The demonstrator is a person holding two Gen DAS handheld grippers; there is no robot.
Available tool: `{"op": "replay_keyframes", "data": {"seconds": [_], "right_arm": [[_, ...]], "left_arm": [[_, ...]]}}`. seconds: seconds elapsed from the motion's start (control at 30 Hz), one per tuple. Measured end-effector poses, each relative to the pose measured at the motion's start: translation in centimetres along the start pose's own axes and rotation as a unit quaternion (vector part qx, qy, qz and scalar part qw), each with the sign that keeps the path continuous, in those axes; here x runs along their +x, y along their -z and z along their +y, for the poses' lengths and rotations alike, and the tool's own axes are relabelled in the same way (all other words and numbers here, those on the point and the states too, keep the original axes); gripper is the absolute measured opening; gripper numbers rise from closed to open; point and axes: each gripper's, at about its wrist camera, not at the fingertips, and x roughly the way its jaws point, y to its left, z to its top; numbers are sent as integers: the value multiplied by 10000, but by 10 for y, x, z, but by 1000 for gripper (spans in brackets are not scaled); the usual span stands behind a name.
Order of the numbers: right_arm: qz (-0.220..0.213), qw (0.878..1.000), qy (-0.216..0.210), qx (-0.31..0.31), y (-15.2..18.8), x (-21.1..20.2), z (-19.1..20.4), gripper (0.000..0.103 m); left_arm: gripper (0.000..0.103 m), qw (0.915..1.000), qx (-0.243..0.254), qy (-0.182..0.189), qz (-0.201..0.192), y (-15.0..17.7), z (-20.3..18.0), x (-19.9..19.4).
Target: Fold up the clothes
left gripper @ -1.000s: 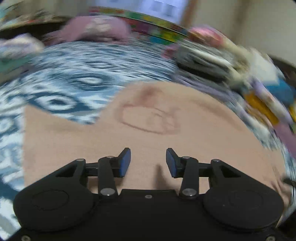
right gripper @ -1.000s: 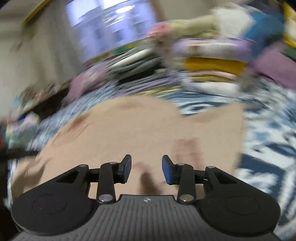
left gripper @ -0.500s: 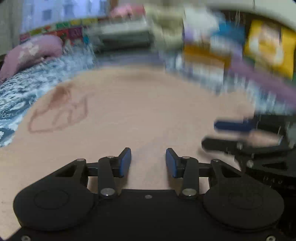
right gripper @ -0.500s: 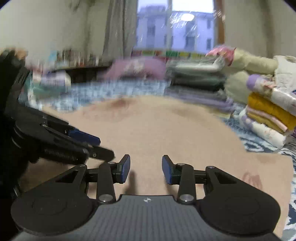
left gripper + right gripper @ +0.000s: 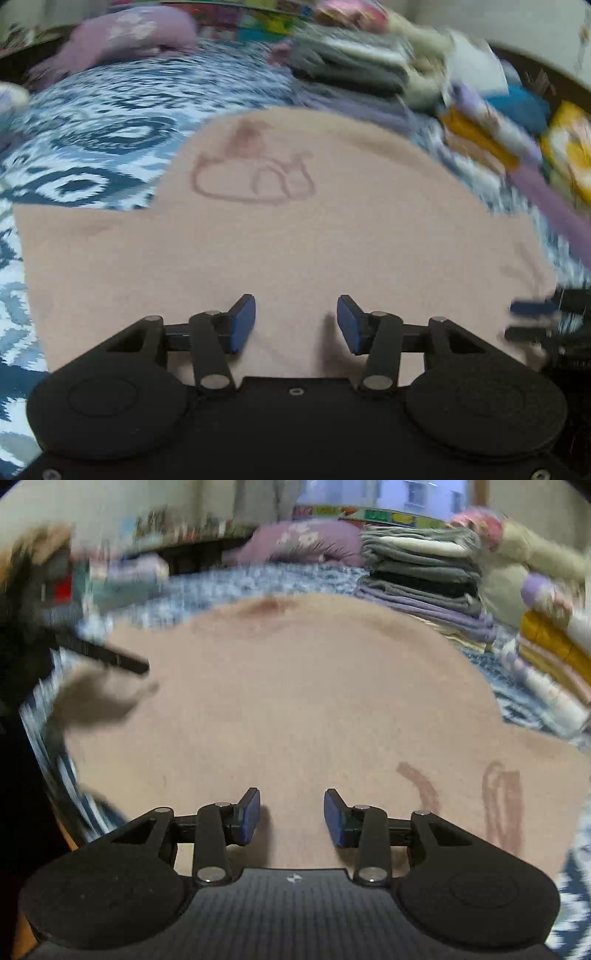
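Folded clothes stacks (image 5: 480, 122), far right of bed: motion-smeared, garments not separable. Patterned bedspread (image 5: 92, 155): print streaked near left edge. Pink shirt (image 5: 295, 251): near hem hidden behind gripper body. Right gripper (image 5: 532, 321): blurred, cut by frame edge. Left gripper (image 5: 110, 657): blurred dark streak, jaw gap unreadable in right wrist view.

Dim indoor light, motion-blurred, fisheye-bent edges.

shirt (image 5: 295, 240) flat on bedspread (image 5: 92, 155), folded stacks (image 5: 424, 572) behind & right
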Motion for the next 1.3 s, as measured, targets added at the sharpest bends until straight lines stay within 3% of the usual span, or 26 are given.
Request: {"op": "replay_keyframes", "data": {"seconds": [0.13,0.27,0.47,0.6,0.8,1.0,1.23,1.3], "right_arm": [[-307,9956,-195,869,-20,10,-32,46],[-628,9792,-287,1906,-40,22,-80,55],[-923,9639,169,2493,-89,51,-156,56],[-696,9713,333,2251,-130,87,-194,56],[-112,9792,8,2027,-167,155,-232,57],[300,9799,-378,1936,-181,197,-248,57],[559,9800,-638,1803,-188,223,-252,56],[715,9816,-659,1646,-188,232,-249,49]], "left_arm": [[48,9994,-240,-242,-57,-12,4,15],[49,9975,-528,-455,94,-21,13,36],[56,9958,-859,-319,-70,-29,24,42],[55,9951,-943,-281,-135,-49,34,45],[55,9934,-1092,-170,-317,-122,74,69],[53,9931,-1162,40,159,-186,104,143],[46,9904,-1098,420,730,-198,112,207],[45,9895,-1117,505,762,-201,114,212]]}}
